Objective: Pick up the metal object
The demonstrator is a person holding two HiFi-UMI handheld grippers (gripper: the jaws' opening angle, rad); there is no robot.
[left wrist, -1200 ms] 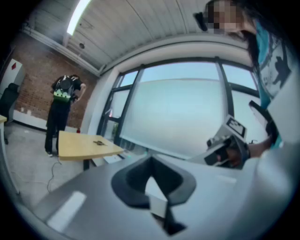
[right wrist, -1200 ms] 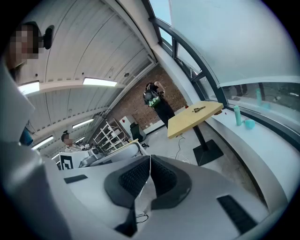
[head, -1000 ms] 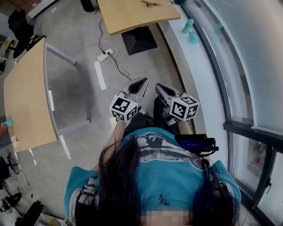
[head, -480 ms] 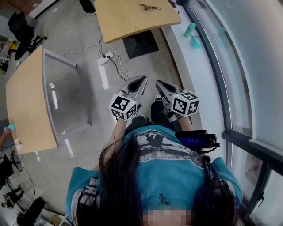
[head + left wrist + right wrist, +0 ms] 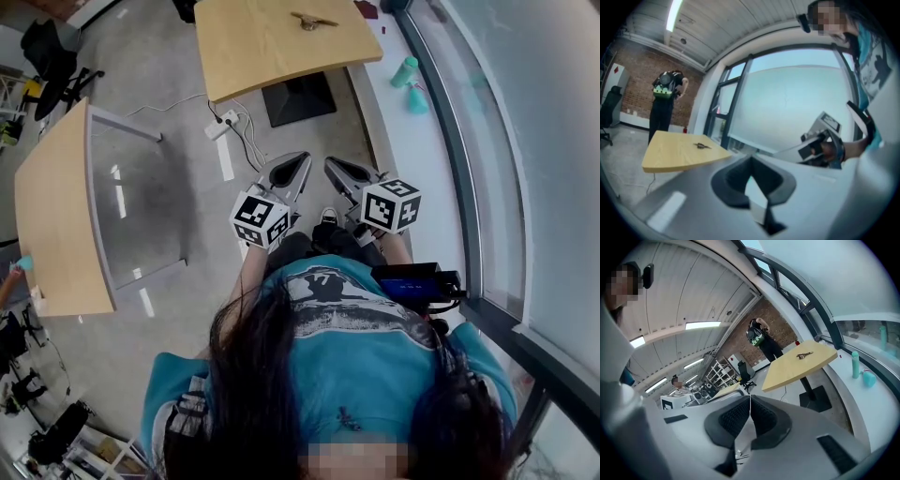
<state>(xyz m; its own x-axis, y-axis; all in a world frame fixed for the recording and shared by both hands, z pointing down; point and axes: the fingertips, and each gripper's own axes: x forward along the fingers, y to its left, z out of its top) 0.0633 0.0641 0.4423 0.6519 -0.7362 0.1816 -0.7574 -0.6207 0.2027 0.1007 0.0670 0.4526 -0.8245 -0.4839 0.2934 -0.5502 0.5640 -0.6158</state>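
Metal object: lies alone on the far table, toward that table's far edge and well apart from both grippers.
Long axis: runs across the tabletop, left to right as the person faces it, so crosswise to the way both grippers point.
Side table: off to the left, well away from the far table.
Left gripper: held out in front of the person and aimed at the far table. Its jaws are pressed together with nothing between them.
Right gripper: just beside the left one, with the same aim. Its jaws are closed tight on nothing.
Direction: the task's thing is straight ahead of the pair, across a stretch of bare floor.
Nearer hand: hardly any difference. By my eye the left is a shade more in line with it.
Containers: a teal bottle and a shorter teal vessel stand on the white window ledge, to the right of the far table. I cannot tell what is in either.
Coming move, as I judge it: close the gap to the far table. Whichever gripper goes in must spread its jaws first and meet the long axis square on.
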